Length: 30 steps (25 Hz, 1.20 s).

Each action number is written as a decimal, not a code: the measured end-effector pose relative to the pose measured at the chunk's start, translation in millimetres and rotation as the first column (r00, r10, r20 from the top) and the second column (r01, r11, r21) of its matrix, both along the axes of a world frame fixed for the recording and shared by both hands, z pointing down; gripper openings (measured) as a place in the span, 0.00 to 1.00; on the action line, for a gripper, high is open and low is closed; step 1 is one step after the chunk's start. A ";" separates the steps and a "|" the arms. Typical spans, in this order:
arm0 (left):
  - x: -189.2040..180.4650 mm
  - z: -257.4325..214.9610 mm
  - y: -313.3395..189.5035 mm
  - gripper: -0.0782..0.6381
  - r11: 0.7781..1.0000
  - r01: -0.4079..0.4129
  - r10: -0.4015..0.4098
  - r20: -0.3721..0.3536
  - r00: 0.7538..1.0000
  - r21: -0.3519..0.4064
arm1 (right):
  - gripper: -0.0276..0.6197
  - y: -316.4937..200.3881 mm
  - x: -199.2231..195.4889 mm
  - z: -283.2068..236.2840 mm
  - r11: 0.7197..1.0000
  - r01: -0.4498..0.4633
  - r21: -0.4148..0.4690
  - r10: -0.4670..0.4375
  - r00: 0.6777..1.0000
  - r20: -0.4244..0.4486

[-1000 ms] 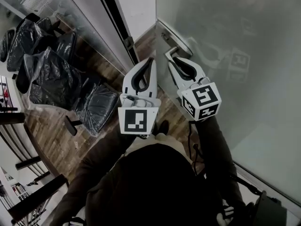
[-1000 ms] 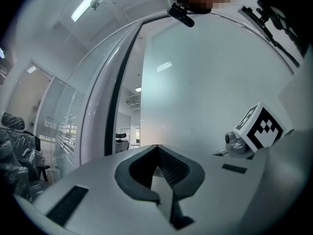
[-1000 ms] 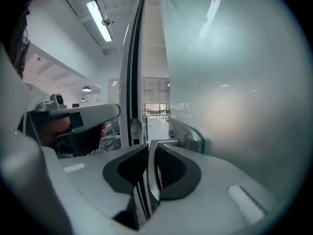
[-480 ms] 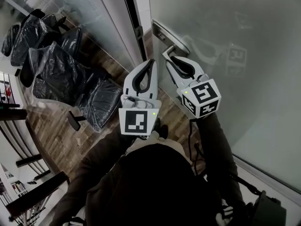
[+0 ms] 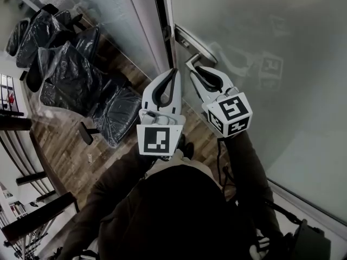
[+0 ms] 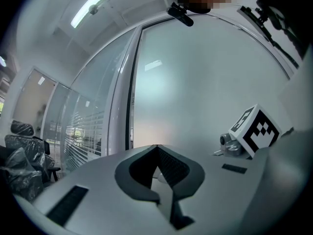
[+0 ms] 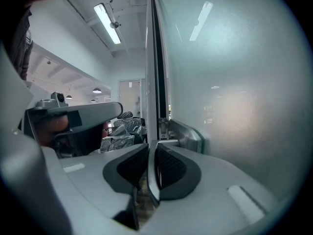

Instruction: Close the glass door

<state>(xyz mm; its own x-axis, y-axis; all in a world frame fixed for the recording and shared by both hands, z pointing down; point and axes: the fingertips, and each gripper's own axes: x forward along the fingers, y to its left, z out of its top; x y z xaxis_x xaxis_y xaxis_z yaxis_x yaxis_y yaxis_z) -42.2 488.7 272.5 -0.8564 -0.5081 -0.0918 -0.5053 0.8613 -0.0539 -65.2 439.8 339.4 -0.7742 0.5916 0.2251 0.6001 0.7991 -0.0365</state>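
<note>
the glass door point(image 5: 271, 42) has swung nearly against its frame point(image 5: 158, 4), right gripper point(image 5: 191, 64) clamped on the handle point(image 5: 196, 41); left gripper point(image 5: 174, 70) pinched together, empty. closing looks almost done.

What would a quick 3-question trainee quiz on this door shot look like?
1. True or false: the left hand-held gripper grips the door handle.
2. What fills the upper left of the head view? A) chairs wrapped in dark plastic B) a bicycle C) stacked boxes
3. Fill in: the right hand-held gripper has its jaws shut on the door ____.

Key: 1 false, its jaws are together on nothing; 2 A; 3 handle.
</note>
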 end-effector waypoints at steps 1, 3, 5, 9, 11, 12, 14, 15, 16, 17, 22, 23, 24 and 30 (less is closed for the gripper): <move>1.0 -0.1 -0.8 0.10 1.000 0.000 0.000 0.001 1.000 -0.001 | 0.14 0.7 0.7 0.1 1.000 0.003 0.000 -0.003 1.000 0.000; 1.9 -0.5 -2.7 0.10 1.000 -0.001 0.001 -0.002 1.000 -0.003 | 0.14 1.6 1.5 -0.3 1.000 0.008 -0.001 -0.008 1.000 0.000; 3.3 -2.3 -2.6 0.10 1.000 -0.001 0.001 -0.001 1.000 -0.001 | 0.14 3.8 3.2 -1.5 1.000 0.012 0.000 -0.012 1.000 0.002; 10.1 -3.3 1.7 0.10 1.000 0.002 -0.002 0.007 1.000 -0.005 | 0.14 11.6 11.6 -0.7 1.000 0.022 0.002 -0.022 1.000 0.002; 10.4 -2.7 2.1 0.10 1.000 0.002 -0.002 0.005 1.000 -0.006 | 0.14 14.2 12.7 -0.4 1.000 0.026 0.002 -0.026 1.000 0.004; 10.4 -2.6 2.1 0.10 1.000 0.002 -0.002 0.004 1.000 -0.004 | 0.14 15.4 12.9 -0.6 1.000 0.028 0.002 -0.028 1.000 0.006; 11.7 -3.3 3.5 0.10 1.000 0.002 -0.002 0.004 1.000 -0.003 | 0.14 18.1 14.0 -1.3 1.000 0.031 0.002 -0.031 0.999 0.006; 12.7 -3.9 4.6 0.10 1.000 0.002 -0.002 0.006 1.000 -0.004 | 0.14 19.2 14.8 -1.7 0.999 0.032 0.002 -0.032 0.999 0.005; 13.5 -4.3 5.6 0.10 1.000 0.003 -0.003 0.006 1.000 -0.006 | 0.14 19.6 15.5 -1.9 0.999 0.033 0.001 -0.033 0.999 0.004; 14.0 -4.6 6.2 0.10 1.000 0.005 -0.004 0.007 1.000 -0.006 | 0.14 19.6 15.6 -1.8 0.999 0.033 0.001 -0.033 0.999 0.003; 16.3 -4.3 4.1 0.10 1.000 0.003 -0.003 0.007 1.000 -0.007 | 0.14 20.7 16.8 -1.1 0.999 0.039 -0.002 -0.039 0.999 -0.001; 16.9 -4.5 3.1 0.10 1.000 0.002 -0.002 0.006 1.000 -0.007 | 0.13 21.3 17.9 -1.3 0.999 0.042 -0.003 -0.042 0.999 -0.001; 17.3 -4.7 2.1 0.10 1.000 0.001 -0.001 0.006 1.000 -0.007 | 0.13 22.0 19.2 -1.6 0.999 0.044 -0.004 -0.044 0.999 0.000; 20.3 -7.2 0.5 0.10 1.000 0.004 -0.004 0.010 1.000 -0.008 | 0.13 23.8 21.6 -2.2 0.999 0.051 0.007 -0.051 0.999 0.008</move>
